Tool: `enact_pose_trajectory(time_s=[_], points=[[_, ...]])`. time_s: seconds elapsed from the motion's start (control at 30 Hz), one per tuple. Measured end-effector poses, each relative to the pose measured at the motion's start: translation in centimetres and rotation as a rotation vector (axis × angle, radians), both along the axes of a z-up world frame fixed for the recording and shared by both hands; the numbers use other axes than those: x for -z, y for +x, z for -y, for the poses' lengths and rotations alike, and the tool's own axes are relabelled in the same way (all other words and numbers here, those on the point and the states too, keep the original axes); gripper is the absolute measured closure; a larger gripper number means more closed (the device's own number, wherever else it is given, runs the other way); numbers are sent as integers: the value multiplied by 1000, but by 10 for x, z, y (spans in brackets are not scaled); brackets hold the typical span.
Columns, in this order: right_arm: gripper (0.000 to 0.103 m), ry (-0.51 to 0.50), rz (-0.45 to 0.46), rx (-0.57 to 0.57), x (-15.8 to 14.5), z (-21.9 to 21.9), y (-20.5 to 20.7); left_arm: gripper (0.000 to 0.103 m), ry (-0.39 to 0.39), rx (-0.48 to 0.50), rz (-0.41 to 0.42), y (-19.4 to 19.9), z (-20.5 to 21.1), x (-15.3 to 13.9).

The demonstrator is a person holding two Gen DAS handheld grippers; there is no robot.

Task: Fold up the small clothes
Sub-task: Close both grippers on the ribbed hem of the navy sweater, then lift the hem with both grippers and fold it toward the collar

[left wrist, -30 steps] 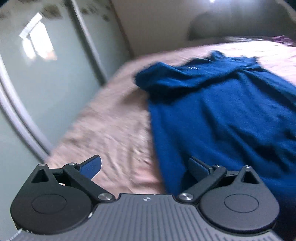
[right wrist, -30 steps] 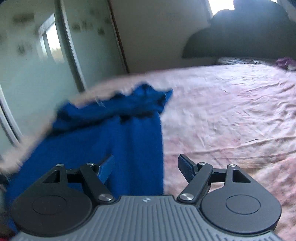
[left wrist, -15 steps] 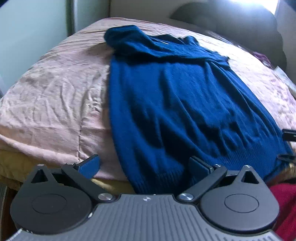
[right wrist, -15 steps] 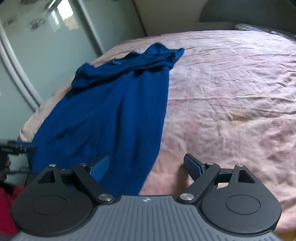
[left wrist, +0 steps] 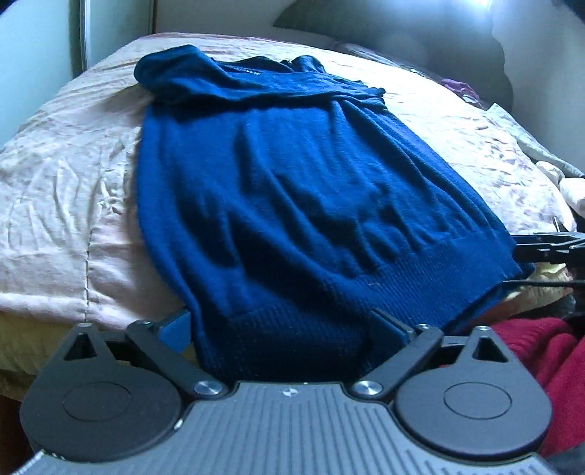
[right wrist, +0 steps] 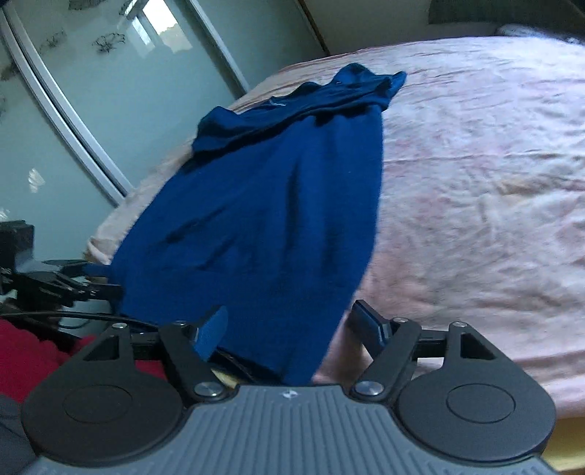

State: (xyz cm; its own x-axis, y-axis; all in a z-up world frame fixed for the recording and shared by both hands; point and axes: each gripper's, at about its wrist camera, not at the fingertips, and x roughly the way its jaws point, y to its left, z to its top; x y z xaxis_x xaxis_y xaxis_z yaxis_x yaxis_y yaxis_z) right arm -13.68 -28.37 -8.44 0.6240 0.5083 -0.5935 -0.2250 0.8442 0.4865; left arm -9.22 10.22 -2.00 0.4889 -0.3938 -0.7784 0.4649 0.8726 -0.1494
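Note:
A dark blue knit sweater [left wrist: 292, 190] lies flat on the pink bedspread [left wrist: 65, 182], sleeves bunched at its far end, ribbed hem hanging over the near bed edge. My left gripper [left wrist: 281, 329] is open, its jaws either side of the hem's left corner. The right wrist view shows the sweater [right wrist: 263, 219] lengthwise. My right gripper [right wrist: 292, 325] is open with the hem's right corner between its jaws. Each gripper shows at the edge of the other's view, the right one [left wrist: 548, 248] and the left one [right wrist: 62, 281].
Red cloth [left wrist: 541, 350] lies below the bed edge at the right. A mirrored wardrobe door [right wrist: 91, 91] stands left of the bed. A dark headboard [left wrist: 384, 33] and rumpled pale bedding [left wrist: 541, 153] are at the far right.
Both grippers have pulled back and down from over the bed to the sweater's hem at the near edge. Both stay open.

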Motion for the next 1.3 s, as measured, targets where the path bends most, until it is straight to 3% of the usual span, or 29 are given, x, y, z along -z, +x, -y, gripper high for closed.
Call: enact_pose_trajectory(time_s=[0.03, 0.07, 0.1, 0.13, 0.2, 0.23, 0.27, 0.57, 0.8, 1.1, 1.3], points=[[55, 24, -11, -4, 1, 1, 1, 15, 6, -1, 4, 0, 0, -1], [64, 57, -28, 0, 3, 3, 3, 24, 12, -6, 7, 0, 0, -3], [76, 98, -50, 4, 7, 4, 5, 39, 13, -12, 8, 1, -1, -4], [78, 131, -66, 0, 11, 3, 7, 46, 14, -23, 5, 2, -3, -6], [84, 152, -58, -5, 13, -1, 7, 77, 14, -50, -9, 6, -5, -8], [91, 147, -57, -7, 12, -2, 7, 85, 12, -56, -19, 8, -6, -9], [92, 140, -53, -5, 10, -4, 8, 92, 1, -55, -32, 10, -6, -11], [93, 163, 84, 0, -26, -5, 19, 93, 11, -31, 88, 9, 13, -38], [93, 83, 211, 53, -50, -20, 45, 92, 55, -146, 216, 34, 33, -58], [93, -36, 289, 240, -50, -31, 89, 92, 68, -303, 276, 76, 46, -63], [93, -73, 278, 273, -43, -31, 108, 92, 87, -352, 261, 99, 52, -59]])
